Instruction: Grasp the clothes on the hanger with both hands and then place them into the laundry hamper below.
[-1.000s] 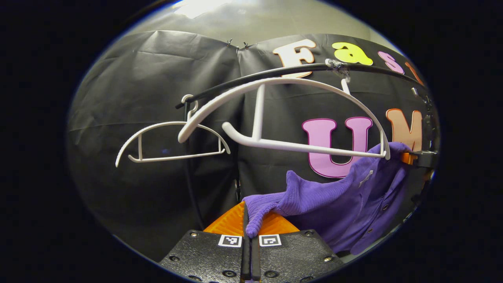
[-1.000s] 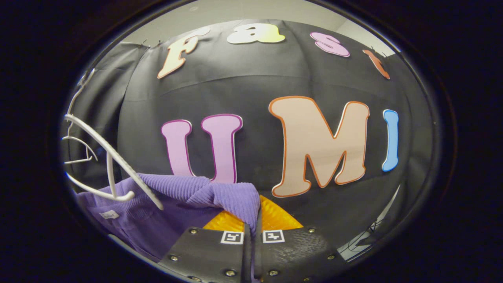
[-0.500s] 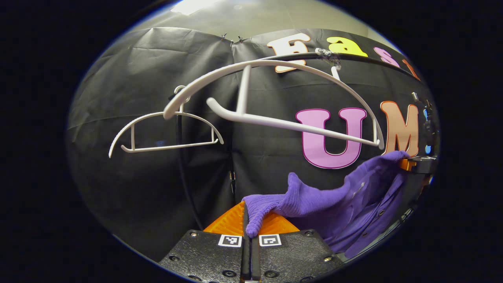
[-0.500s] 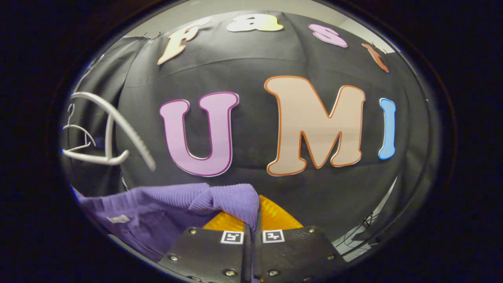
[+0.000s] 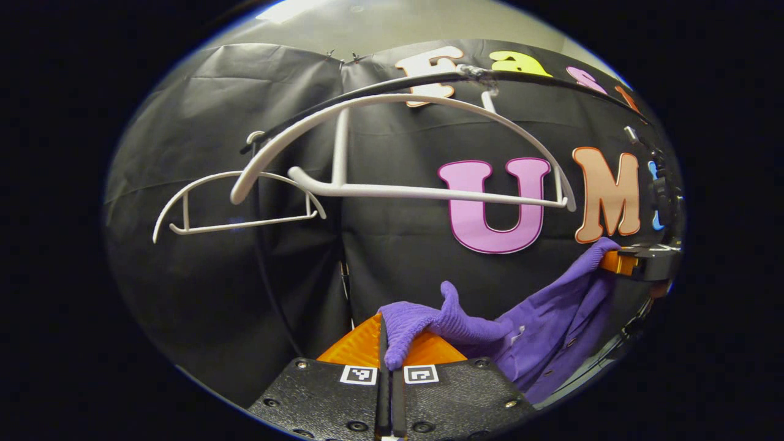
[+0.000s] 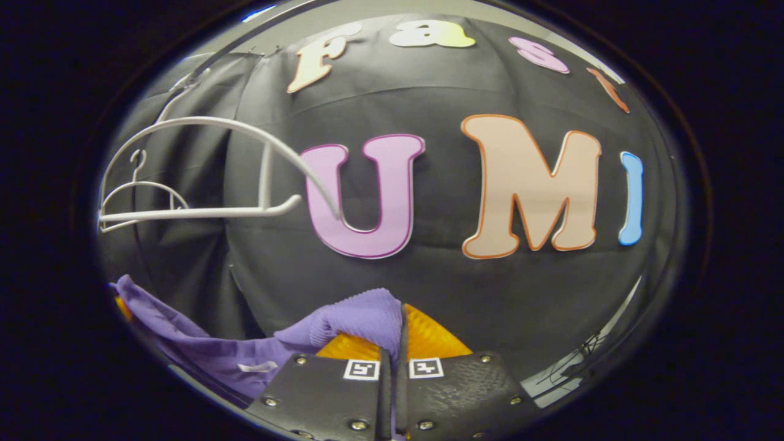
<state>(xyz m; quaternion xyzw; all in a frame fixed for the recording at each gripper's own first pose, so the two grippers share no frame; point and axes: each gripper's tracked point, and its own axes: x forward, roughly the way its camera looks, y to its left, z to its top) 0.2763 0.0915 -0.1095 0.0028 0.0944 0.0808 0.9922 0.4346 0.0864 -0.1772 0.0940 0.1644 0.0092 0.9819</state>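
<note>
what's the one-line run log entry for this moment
left gripper: shut on purple garment | right gripper: shut on garment | near white hanger: bare | garment hangs between grippers | hamper: unseen

The purple garment (image 5: 539, 334) is soft cloth, ribbed knit along the edge pinched in the left gripper (image 5: 387, 343) and smoother, with small glossy buttons, where it hangs; the same ribbed knit shows in the right gripper (image 6: 392, 343). The near hanger (image 5: 404, 150) and the farther hanger (image 5: 236, 205) look like smooth, matt white plastic, hung on a glossy dark rail (image 5: 367, 92). The booth wall (image 5: 202, 122) is matt black cloth with faint creases, and each gripper's body has a rough, pebbled matt finish with shiny metal screws.
</note>
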